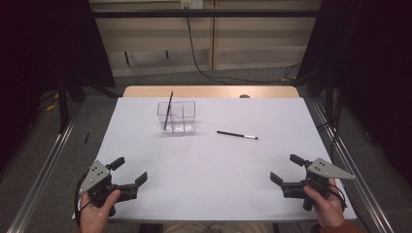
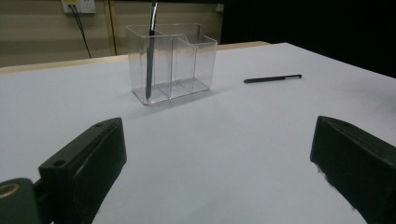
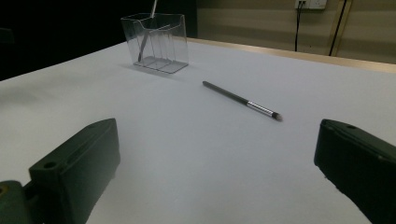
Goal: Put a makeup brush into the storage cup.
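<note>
The pen (image 1: 237, 134) lies flat on the white table (image 1: 204, 165), well ahead of both tools and just right of centre, its silver-banded end pointing right. Going from the left in the high view, we see our left gripper (image 1: 131, 171) held low over the near left corner, jaws spread wide with nothing between them. Farther back and left of the loose pen stands the clear organizer (image 1: 177, 117), a divided plastic box; a second pen (image 1: 168, 110) leans upright in its left compartment, its top rising above the rim. The loose pen rests near the organizer but apart from it. At the near right corner we hold the right gripper (image 1: 286, 168), jaws likewise wide apart and empty, well short of the pen.
</note>
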Tool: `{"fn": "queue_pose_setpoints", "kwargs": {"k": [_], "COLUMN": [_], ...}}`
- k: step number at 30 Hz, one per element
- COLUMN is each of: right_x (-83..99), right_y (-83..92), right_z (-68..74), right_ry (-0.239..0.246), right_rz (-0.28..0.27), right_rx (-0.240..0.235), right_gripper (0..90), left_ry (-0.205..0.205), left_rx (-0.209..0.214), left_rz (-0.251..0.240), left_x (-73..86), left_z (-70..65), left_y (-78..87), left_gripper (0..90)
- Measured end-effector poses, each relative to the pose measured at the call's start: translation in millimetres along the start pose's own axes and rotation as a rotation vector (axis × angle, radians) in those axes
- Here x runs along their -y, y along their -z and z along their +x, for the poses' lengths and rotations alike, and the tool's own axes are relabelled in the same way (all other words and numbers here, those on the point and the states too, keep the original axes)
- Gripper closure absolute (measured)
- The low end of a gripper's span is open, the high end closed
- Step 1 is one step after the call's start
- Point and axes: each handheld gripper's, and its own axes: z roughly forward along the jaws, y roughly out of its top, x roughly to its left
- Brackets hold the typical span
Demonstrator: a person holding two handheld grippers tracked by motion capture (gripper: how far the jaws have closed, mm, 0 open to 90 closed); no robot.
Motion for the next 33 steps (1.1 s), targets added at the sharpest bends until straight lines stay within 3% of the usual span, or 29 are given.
{"fn": "queue_pose_setpoints", "kwargs": {"k": [11,13,19,33], "right_x": [-2.7,-4.5,-7.7,-27.4], "right_y": [-3.7,-4.4,-9.0,-23.9], "right_z": [-0.5,-0.1,0.3,-7.0], "right_ry": [-0.01,-0.021,-0.02,0.002], "right_rz": [-0.007,-0.023,-0.022,-0.007], "right_rx": [0.0,0.001,0.006,-0.038], "right_gripper": [0.0,0.0,0.0,0.0], "left_ry": [-0.012,0.005,-0.014,-0.014], "left_rx": [0.0,-0.004,0.013,0.0], "left_rz": [0.0,0.004,-0.002,-0.004], "left_x": [0.6,0.5,0.0,0.2], "left_z": [0.1,-2.9,-7.5,-3.5], "left_y": [2.8,3.4,6.1,6.9], "left_gripper": [3.6,3.8,3.8,3.9]}}
